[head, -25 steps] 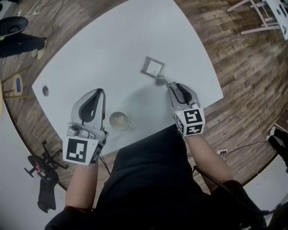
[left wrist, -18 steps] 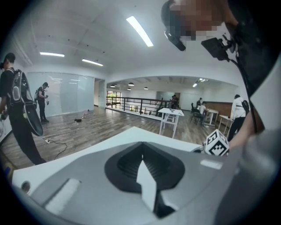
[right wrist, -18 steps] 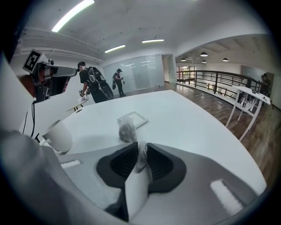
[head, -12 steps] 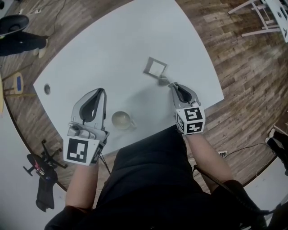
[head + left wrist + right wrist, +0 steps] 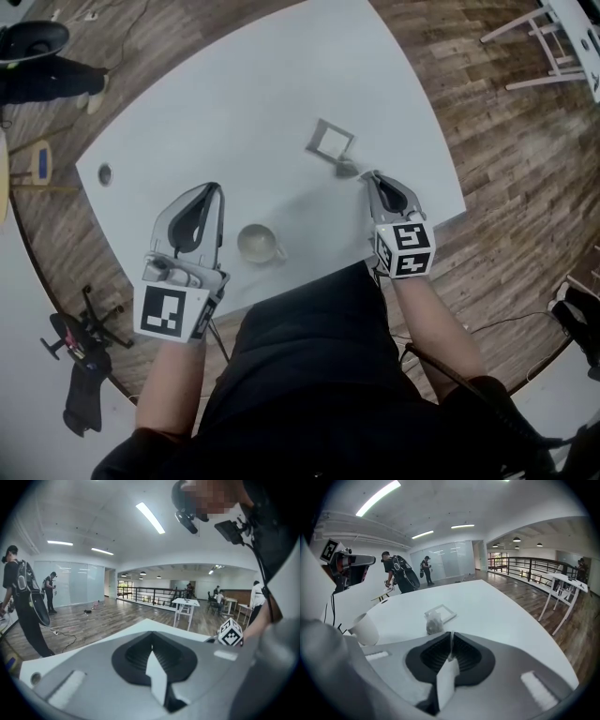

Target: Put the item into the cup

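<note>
Inspecting from the near edge outward: the left gripper (image 5: 208, 191) hung over the white table (image 5: 234, 103) with its jaws closed together and nothing in them. The white cup (image 5: 253, 242) stood upright just to its right. The right gripper (image 5: 367, 175) was further out on the other side. Its jaws had just been closing and stood drawn nearly together, with no part of the task's item showing between the pads. That item — a small crumpled packet (image 5: 345, 170) — sat on the table at or just beyond the right tips and slightly to their left. It was bunched upright, with no clear long axis. A flat square frame (image 5: 330, 139) lay just past it. Judgement: the right gripper was plainly the nearer, and the carry would run back and leftward to the cup.
</note>
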Demonstrator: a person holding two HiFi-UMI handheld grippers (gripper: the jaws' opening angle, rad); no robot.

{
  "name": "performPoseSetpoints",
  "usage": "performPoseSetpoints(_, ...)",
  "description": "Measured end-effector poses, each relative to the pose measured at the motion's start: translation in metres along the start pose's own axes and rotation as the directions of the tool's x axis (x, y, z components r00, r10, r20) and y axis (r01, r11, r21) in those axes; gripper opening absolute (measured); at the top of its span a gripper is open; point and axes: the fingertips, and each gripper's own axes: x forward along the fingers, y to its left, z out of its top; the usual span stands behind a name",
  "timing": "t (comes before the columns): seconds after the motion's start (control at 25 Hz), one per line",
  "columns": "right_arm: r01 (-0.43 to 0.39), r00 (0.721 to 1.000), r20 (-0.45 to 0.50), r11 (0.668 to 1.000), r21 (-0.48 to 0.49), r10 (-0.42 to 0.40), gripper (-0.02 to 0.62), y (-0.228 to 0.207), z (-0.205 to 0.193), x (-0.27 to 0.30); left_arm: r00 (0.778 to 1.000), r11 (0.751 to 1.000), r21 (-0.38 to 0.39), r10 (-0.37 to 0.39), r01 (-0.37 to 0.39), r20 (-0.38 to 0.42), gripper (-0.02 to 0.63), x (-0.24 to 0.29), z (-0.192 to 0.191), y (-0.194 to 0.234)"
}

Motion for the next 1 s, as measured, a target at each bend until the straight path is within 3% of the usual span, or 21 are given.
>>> performPoseSetpoints(0.28,0.015,0.999,0.031,1.000,-0.023,-0.014,0.021,-0.003,0.012,-0.007,0.999,0.999,0.031,0.040,-0.041,0.035,0.000,-0.018,0.008,0.010)
performPoseSetpoints(0.52,0.040,0.997,0.069,0.999,-0.018,-0.039,0.021,-0.012,0.032,-0.017,0.995,0.999,0.016,0.028,-0.030,0.091,0.000,-0.020,0.021,-0.004)
performPoseSetpoints(1.0,0.006,0.991,0.135,0.998,-0.062,0.002,0.021,-0.004,0.071,-0.032,0.983,0.996,0.045,0.066,-0.074,0.169,0.000,-0.031,0.054,0.001)
